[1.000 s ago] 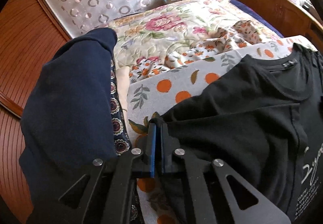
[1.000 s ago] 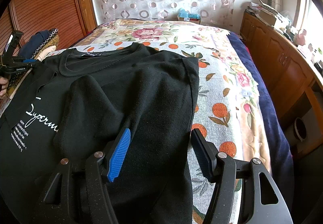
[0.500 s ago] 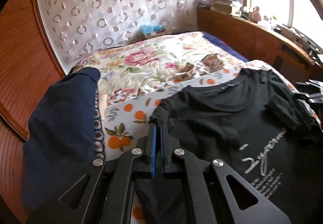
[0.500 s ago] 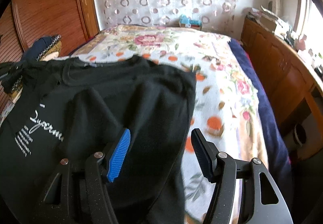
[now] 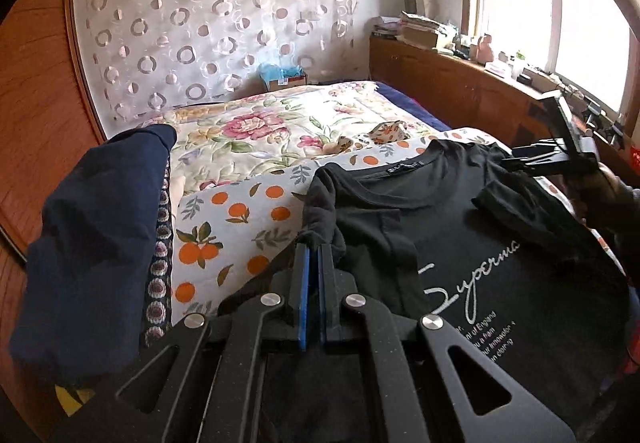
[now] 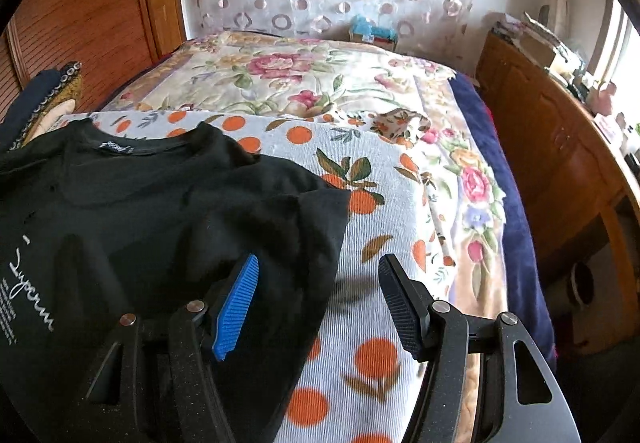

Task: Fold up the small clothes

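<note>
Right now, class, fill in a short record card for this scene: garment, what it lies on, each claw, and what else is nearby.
garment: black T-shirt, white script on chest
surface: orange-print cloth over a floral bedspread
left claw: shut on the T-shirt's sleeve, fabric bunched at the tips
right claw: open, holding nothing, above the shirt's edge
nearby: navy garment beside the shirt

"Superma" — on black T-shirt (image 5: 500,267)

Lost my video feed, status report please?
Left gripper shut on black T-shirt sleeve. Right gripper open, empty, at shirt's edge. Nothing in the way.
</note>
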A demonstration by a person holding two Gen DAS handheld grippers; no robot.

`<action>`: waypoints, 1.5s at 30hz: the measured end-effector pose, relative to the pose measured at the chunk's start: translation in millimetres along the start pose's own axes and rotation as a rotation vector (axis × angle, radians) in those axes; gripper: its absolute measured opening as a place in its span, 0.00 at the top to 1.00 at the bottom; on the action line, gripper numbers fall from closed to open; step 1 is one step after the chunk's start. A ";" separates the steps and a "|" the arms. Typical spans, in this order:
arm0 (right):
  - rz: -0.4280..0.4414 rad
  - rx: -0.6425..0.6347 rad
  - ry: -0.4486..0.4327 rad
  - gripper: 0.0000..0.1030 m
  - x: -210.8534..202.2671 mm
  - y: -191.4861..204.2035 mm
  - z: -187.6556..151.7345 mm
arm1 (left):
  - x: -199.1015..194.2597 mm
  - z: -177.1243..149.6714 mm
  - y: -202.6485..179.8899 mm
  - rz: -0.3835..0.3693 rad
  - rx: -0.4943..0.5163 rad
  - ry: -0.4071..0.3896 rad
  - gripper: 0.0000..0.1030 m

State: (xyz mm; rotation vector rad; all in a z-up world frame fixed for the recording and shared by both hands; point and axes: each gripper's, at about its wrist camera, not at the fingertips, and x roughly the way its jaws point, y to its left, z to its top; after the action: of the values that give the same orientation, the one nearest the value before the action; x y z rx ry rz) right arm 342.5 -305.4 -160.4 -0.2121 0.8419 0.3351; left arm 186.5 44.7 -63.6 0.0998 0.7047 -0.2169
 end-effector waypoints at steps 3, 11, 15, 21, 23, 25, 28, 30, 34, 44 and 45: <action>0.013 0.026 0.009 0.38 6.9 -4.9 9.9 | -4.9 -5.4 0.1 -0.002 -0.005 -0.006 0.96; 0.045 -0.052 -0.014 0.93 -4.9 13.4 14.1 | -30.5 -18.1 -6.3 -0.010 -0.023 -0.036 0.96; 0.025 -0.098 -0.142 0.93 -51.6 30.9 9.4 | -51.1 -23.9 -13.1 -0.002 -0.011 -0.061 0.96; 0.008 -0.131 -0.261 0.93 -120.6 49.7 -7.8 | -82.7 -32.6 -20.1 -0.002 0.009 -0.094 0.96; 0.009 -0.137 -0.282 0.93 -136.5 51.5 -16.0 | -92.3 -36.2 -22.6 0.000 0.009 -0.107 0.96; 0.008 -0.136 -0.303 0.93 -151.2 52.6 -27.9 | -102.0 -39.7 -22.6 0.000 0.004 -0.122 0.96; 0.008 -0.136 -0.328 0.94 -165.6 59.5 -52.0 | -114.7 -47.1 -20.0 0.005 -0.006 -0.140 0.96; 0.001 -0.139 -0.338 0.94 -174.0 62.1 -73.9 | -125.3 -55.4 -17.4 0.011 -0.015 -0.153 0.96; -0.014 -0.131 -0.339 0.94 -192.3 65.4 -115.6 | -144.3 -75.7 -5.6 0.021 -0.052 -0.159 0.96; 0.000 -0.085 -0.298 0.94 -236.2 66.0 -179.5 | -176.2 -117.2 7.3 0.051 -0.100 -0.150 0.96; 0.006 -0.079 -0.297 0.94 -241.6 65.9 -180.6 | -178.8 -118.2 7.1 0.052 -0.101 -0.152 0.96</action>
State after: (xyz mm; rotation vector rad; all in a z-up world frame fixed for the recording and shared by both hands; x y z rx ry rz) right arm 43.5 -350.7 -97.9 -0.2269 0.5366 0.3950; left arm -18.8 100.3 -36.6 0.0050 0.5603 -0.1376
